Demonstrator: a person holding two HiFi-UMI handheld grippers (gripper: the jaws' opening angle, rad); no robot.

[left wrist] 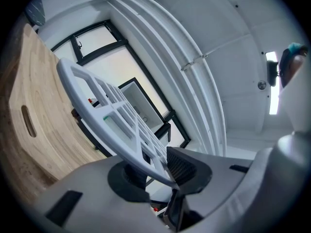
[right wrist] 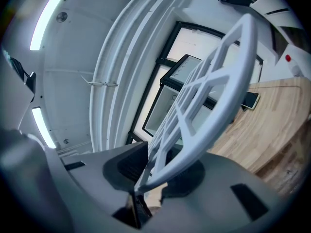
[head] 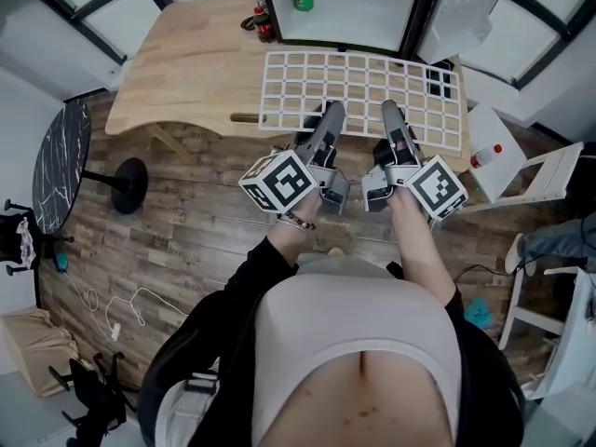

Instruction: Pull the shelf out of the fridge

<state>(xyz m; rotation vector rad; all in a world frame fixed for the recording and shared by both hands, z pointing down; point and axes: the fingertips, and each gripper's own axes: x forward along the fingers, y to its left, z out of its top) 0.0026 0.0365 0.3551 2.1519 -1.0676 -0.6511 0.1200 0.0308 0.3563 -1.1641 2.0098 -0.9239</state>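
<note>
Gripping the shelf (head: 363, 91) by its near edge, the left gripper (head: 331, 112) and right gripper (head: 392, 112) each clamp it between their jaws. It sits over the table (head: 186, 73) — just outside the fridge (head: 345, 21).

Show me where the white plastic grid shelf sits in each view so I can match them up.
Head view: the white plastic grid shelf lies flat at upper centre, above the pale wooden tabletop.
Left gripper view: the shelf slants from upper left down into the left gripper.
Right gripper view: the shelf slants from upper right down into the right gripper.
Shared landmark: the tabletop, at the left edge and at the right edge of those gripper views.
</note>
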